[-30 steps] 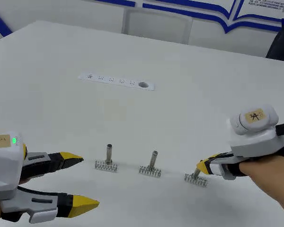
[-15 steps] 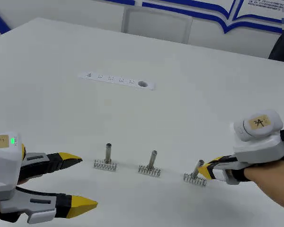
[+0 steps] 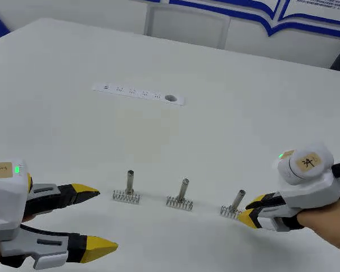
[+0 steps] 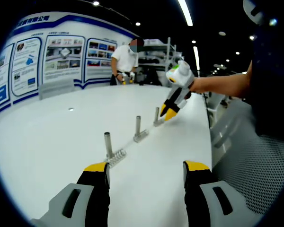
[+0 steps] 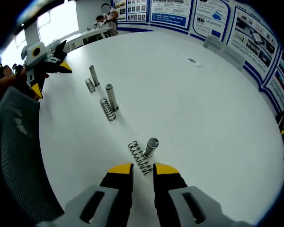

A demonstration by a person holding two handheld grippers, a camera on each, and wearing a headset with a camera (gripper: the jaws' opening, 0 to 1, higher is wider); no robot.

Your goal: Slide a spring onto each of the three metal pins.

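Observation:
Three metal pins stand upright in a row on the white table: left pin (image 3: 130, 180), middle pin (image 3: 183, 187), right pin (image 3: 238, 199). A spring lies flat at the foot of each: left spring (image 3: 126, 197), middle spring (image 3: 179, 203), right spring (image 3: 230, 212). My right gripper (image 3: 250, 210) sits low beside the right pin, its jaws only slightly open with nothing between them. In its own view the right spring (image 5: 139, 157) lies just ahead of the right gripper (image 5: 143, 169). My left gripper (image 3: 102, 219) hovers wide open and empty, short of the left pin (image 4: 108, 144).
A white power strip (image 3: 139, 94) is set into the table farther back. A chair (image 3: 187, 28) stands at the far edge. A person (image 4: 125, 59) stands beyond the table. The table's near edge (image 4: 210, 137) runs close behind the pins.
My right gripper has drawn back a little from the right pin, which now stands free. The left gripper has not moved. The head camera tilted slightly.

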